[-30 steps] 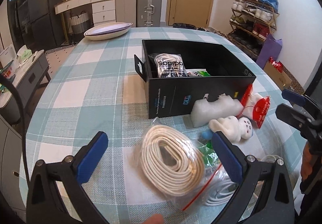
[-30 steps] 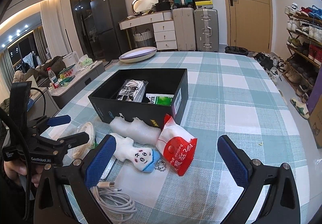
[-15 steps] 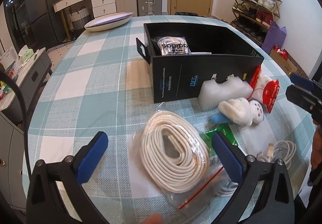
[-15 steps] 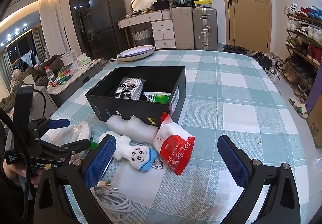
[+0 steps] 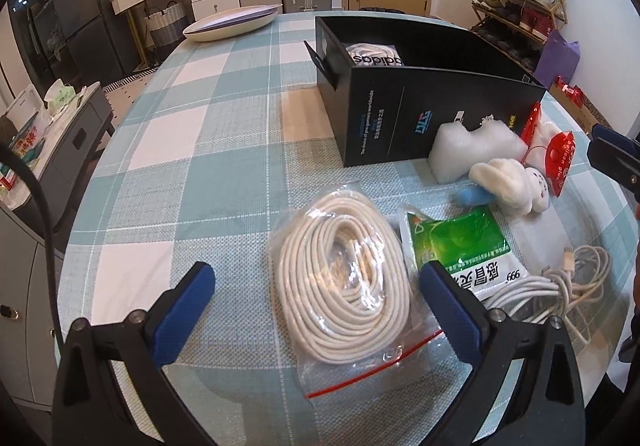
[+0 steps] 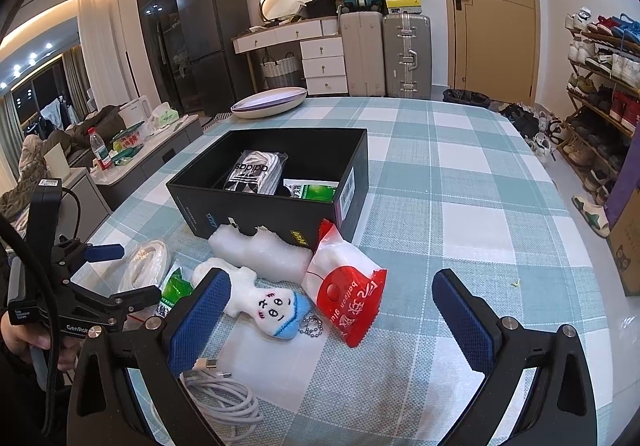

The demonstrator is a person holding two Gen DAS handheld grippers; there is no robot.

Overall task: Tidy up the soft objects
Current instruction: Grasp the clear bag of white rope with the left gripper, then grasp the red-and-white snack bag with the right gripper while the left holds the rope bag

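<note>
White plush doll [image 6: 262, 304] lies on the checked desk [image 6: 460, 181], in front of the black box [image 6: 276, 181].

Its blue-capped head points toward the right gripper [image 6: 328, 316], whose fingers are spread wide and empty above it. A foam block [image 6: 260, 252] sits between doll and box; a red-and-white packet [image 6: 346, 290] leans just beside it. The left gripper [image 5: 316, 302], fingers also released, hangs over a bagged coil of white cord [image 5: 344, 286], with a green sachet [image 5: 460, 242] and a loose cable [image 5: 560, 282] alongside. Inside the box are a black-and-white pouch [image 6: 256, 171] and another green sachet.

Plush toy [image 6: 264, 304] before box [image 6: 276, 181], cable bag [image 5: 344, 286] left
</note>
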